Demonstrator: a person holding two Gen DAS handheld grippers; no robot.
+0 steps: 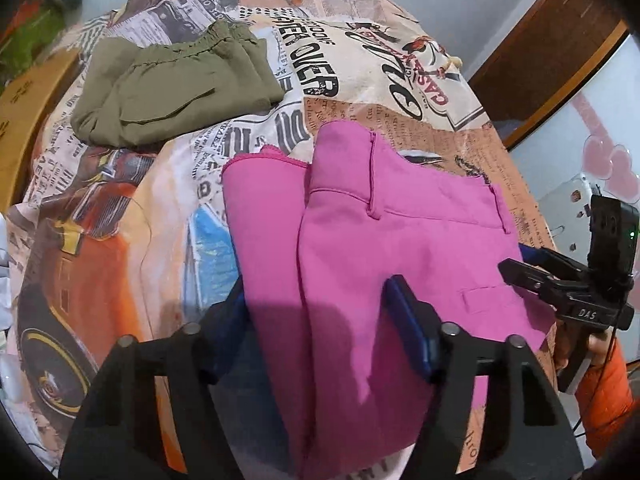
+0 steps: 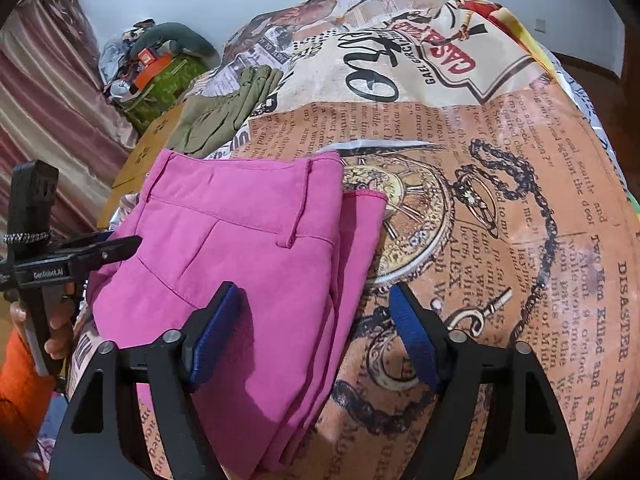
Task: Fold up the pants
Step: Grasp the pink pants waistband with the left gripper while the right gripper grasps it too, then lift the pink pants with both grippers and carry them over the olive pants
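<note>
Pink pants point(image 1: 384, 240) lie folded on a bed with a newspaper-print cover point(image 1: 360, 60); the waistband points away and a leg end sticks out beside it. My left gripper point(image 1: 320, 320) is open just above the pants' near part, blue pads apart. My right gripper point(image 2: 316, 320) is open over the pants' point(image 2: 240, 240) right edge, one pad above the cloth, one above the cover point(image 2: 520, 200). Each gripper shows at the other view's edge, the right one point(image 1: 532, 272) and the left one point(image 2: 116, 248).
Folded olive-green pants point(image 1: 176, 92) lie farther back on the bed, also in the right wrist view point(image 2: 224, 116). A wooden bed frame point(image 1: 24, 120) runs along the left. A wooden door frame point(image 1: 552, 56) is at the right. A clutter pile point(image 2: 160, 64) sits by a curtain.
</note>
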